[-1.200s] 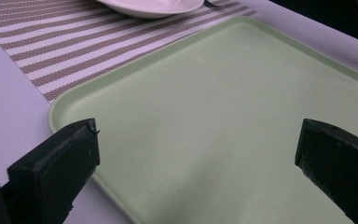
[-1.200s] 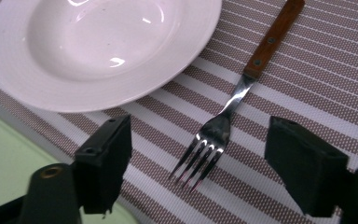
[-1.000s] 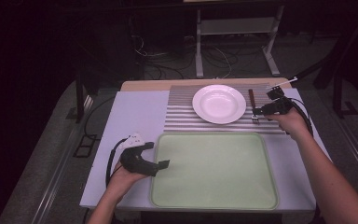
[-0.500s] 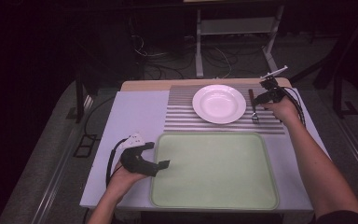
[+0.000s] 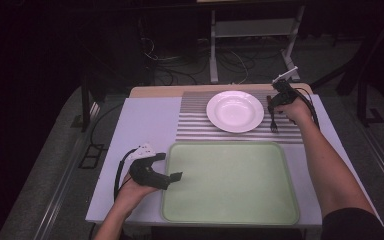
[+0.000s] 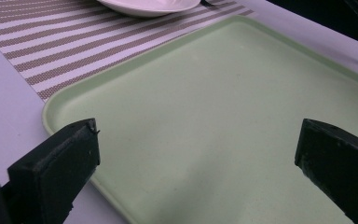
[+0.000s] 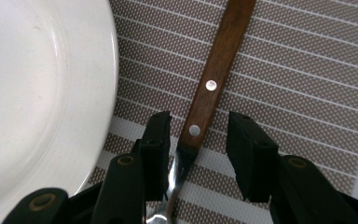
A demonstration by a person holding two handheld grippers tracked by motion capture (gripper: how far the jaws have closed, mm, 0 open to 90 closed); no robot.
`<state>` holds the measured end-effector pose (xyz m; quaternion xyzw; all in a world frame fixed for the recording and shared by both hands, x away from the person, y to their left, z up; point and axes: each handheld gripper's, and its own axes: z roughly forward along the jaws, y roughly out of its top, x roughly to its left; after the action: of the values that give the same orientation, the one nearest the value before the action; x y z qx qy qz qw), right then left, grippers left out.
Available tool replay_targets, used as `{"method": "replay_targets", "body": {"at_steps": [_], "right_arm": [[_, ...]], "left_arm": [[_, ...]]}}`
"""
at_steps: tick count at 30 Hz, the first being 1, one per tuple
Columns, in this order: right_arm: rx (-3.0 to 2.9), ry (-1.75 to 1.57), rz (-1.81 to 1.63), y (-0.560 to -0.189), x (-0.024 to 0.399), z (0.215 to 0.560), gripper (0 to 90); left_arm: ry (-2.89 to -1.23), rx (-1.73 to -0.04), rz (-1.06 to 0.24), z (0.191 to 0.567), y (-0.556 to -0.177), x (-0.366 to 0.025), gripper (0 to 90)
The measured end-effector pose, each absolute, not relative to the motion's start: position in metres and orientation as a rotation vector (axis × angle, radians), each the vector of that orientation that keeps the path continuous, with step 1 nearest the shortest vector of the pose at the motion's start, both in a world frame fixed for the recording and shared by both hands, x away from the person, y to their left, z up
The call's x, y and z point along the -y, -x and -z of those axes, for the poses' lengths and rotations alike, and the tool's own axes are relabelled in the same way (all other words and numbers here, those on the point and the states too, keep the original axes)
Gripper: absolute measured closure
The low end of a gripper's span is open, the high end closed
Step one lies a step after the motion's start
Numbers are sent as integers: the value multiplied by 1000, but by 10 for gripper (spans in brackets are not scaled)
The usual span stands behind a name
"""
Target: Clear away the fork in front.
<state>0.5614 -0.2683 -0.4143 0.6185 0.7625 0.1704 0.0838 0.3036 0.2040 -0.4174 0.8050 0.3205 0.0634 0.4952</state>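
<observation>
High view, right gripper (image 5: 275,106): at the far right of the table, pointing down over the fork (image 5: 273,120), which lies on the striped placemat (image 5: 195,122) just right of the white plate (image 5: 235,111).
High view, left gripper (image 5: 172,167): near the front left, jaws spread wide across the left rim of the green tray (image 5: 230,182), nothing between them.
High view, table (image 5: 145,120): pale surface, with the placemat at the back and the tray in front of it.
Left gripper view, jaws: both black jaws stand far apart over the tray (image 6: 223,116), clear of it as far as can be told; the plate (image 6: 149,5) and placemat (image 6: 51,42) show at the top.
Right gripper view, fork (image 7: 214,79): wooden handle with two rivets running up and away, metal neck low between the jaws.
Right gripper view, right gripper (image 7: 198,140): jaws have just been closing and straddle the fork where handle meets metal (a gap is visible on each side, so the pads are not pressing it).
Right gripper view, plate (image 7: 37,93): to the left, its rim beside the left jaw.
</observation>
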Motion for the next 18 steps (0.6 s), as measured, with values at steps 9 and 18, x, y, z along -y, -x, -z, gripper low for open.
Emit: {"method": "replay_targets", "body": {"at_steps": [9,18], "right_arm": [[-2295,-1878,-412,-573,260,425,652],[-2305,-1876,-346,-577,259,424,728]], "left_arm": [[-1953,-771,-153,417,-303,-203,0],[-1953,-772,-156,417,-303,-203,0]]}}
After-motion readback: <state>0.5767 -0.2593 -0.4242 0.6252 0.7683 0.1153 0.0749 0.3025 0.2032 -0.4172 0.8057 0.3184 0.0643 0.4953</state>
